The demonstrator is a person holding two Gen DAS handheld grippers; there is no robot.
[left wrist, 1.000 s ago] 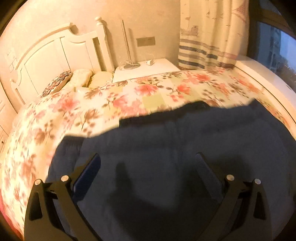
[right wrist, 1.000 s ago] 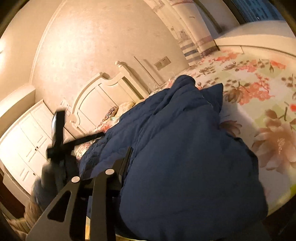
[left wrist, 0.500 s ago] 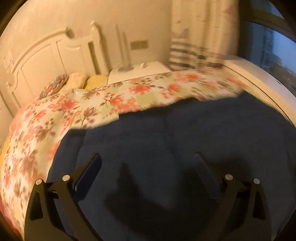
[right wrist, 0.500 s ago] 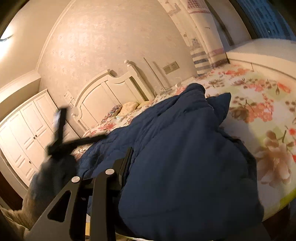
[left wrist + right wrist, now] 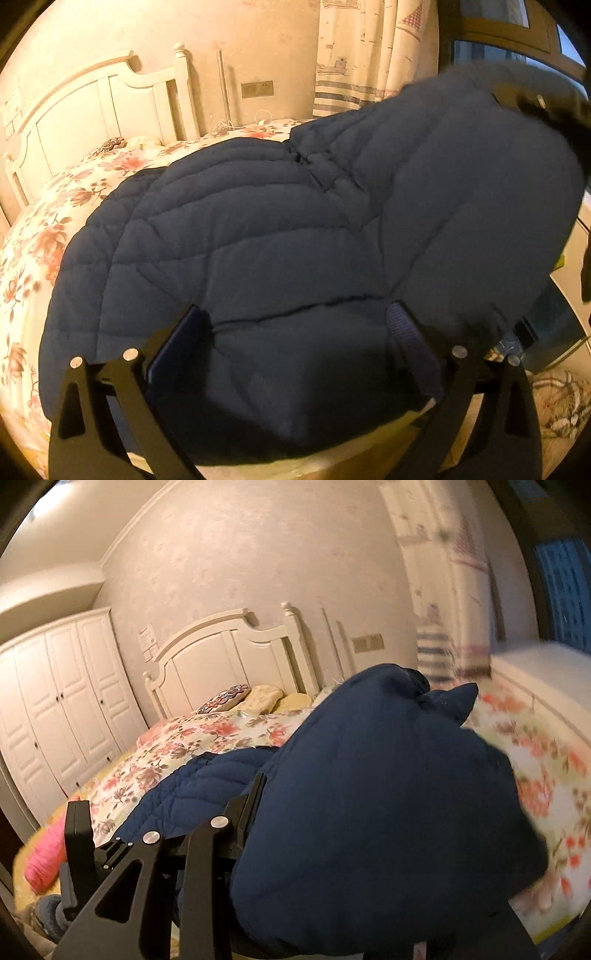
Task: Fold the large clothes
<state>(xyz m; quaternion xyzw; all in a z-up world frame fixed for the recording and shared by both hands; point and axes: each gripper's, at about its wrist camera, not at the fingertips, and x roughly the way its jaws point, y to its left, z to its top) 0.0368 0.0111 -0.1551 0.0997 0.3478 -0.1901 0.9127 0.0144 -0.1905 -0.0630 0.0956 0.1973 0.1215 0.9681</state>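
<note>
A navy quilted jacket (image 5: pixel 277 240) lies across the floral bedspread (image 5: pixel 40 240). My left gripper (image 5: pixel 293 332) hangs over its near hem and is open, fingers spread wide with the hem between them, pads not pressing. My right gripper (image 5: pixel 295 786) is shut on the jacket (image 5: pixel 369 812). Only its left finger (image 5: pixel 255 797) shows; the cloth bulges over the other. In the left wrist view the jacket's right side stands lifted in front of the curtain, with the right gripper (image 5: pixel 535 107) a dark blur at its top.
A white headboard (image 5: pixel 103 107) and pillows (image 5: pixel 258 698) are at the far end of the bed. White wardrobes (image 5: pixel 55 709) line the left wall. A curtain (image 5: pixel 369 55) and a window ledge (image 5: pixel 535 664) are on the right. A pink bundle (image 5: pixel 44 856) lies at the bed's near left corner.
The right gripper has risen and rolled level, lifting the jacket's right side off the bed. The left gripper has slid along and down to the jacket's near hem, still open.
</note>
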